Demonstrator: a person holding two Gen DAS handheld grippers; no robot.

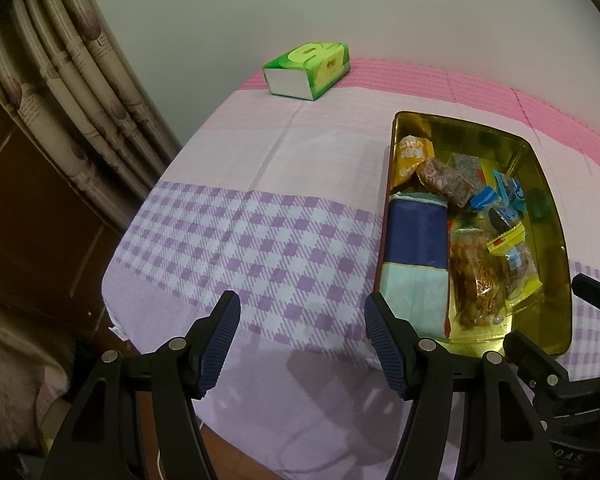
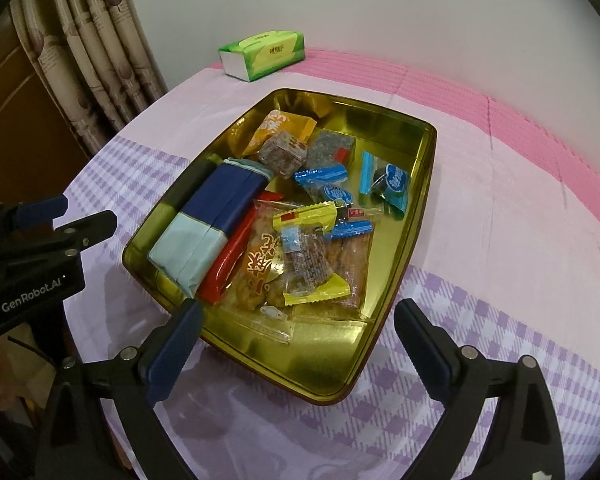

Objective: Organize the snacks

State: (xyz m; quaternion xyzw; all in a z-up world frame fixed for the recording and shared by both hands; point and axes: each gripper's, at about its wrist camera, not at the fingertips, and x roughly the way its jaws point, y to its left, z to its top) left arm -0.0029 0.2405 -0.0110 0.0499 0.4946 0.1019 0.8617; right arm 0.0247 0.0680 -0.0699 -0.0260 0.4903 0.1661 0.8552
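Note:
A gold metal tin (image 2: 404, 248) sits on the checked tablecloth and holds several wrapped snacks: a blue and pale green pack (image 2: 208, 224), a red stick (image 2: 232, 256), an orange packet (image 2: 278, 126), blue candies (image 2: 322, 176) and a yellow-edged wrapper (image 2: 308, 264). The tin also shows in the left wrist view (image 1: 556, 264) at the right. My left gripper (image 1: 302, 310) is open and empty over the cloth, left of the tin. My right gripper (image 2: 298, 320) is open and empty above the tin's near end. The left gripper shows in the right wrist view (image 2: 60, 216).
A green tissue box (image 1: 306, 70) lies at the table's far edge by the wall; it also shows in the right wrist view (image 2: 262, 54). Curtains (image 1: 72, 92) and a wooden cabinet stand left of the table. The table's left edge drops off near the left gripper.

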